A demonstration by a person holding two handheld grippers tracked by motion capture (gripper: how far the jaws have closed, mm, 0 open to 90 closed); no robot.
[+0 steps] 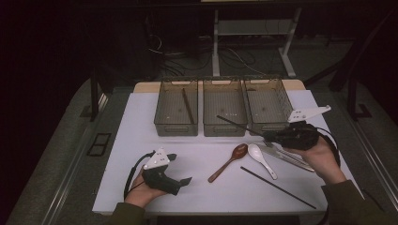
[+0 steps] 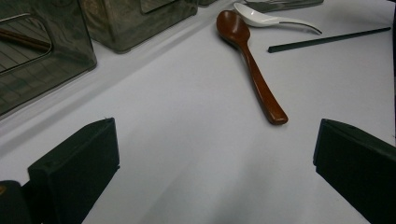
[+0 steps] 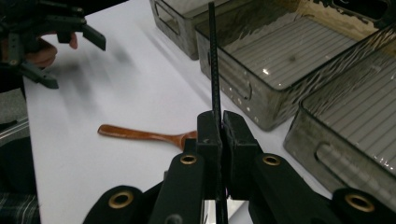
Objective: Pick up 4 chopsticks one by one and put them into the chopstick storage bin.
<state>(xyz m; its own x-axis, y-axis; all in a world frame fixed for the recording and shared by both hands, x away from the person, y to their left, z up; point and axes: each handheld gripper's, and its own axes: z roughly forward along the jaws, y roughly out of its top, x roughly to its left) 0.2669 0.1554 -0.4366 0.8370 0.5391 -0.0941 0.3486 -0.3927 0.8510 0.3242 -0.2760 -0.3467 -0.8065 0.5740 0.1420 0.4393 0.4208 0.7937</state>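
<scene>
My right gripper point(image 1: 268, 136) is shut on a black chopstick point(image 1: 237, 124), which points left over the front wall of the middle bin point(image 1: 224, 129). In the right gripper view the jaws point(image 3: 222, 122) pinch the chopstick point(image 3: 214, 60) near its lower end, and it rises straight ahead. My left gripper point(image 1: 179, 168) rests open near the table's front left, with nothing between its jaws point(image 2: 215, 140). A brown wooden spoon point(image 1: 228, 161) point(image 2: 254, 70), a white spoon point(image 1: 260, 159) point(image 2: 261, 18) and a second black chopstick point(image 1: 277, 186) lie on the white table.
Three clear bins stand in a row at the back. The left bin point(image 1: 174, 127) holds a brown chopstick point(image 1: 187, 105), and the right bin point(image 1: 263, 84) stands beside my right gripper. Metal cutlery point(image 1: 286, 157) lies under my right hand.
</scene>
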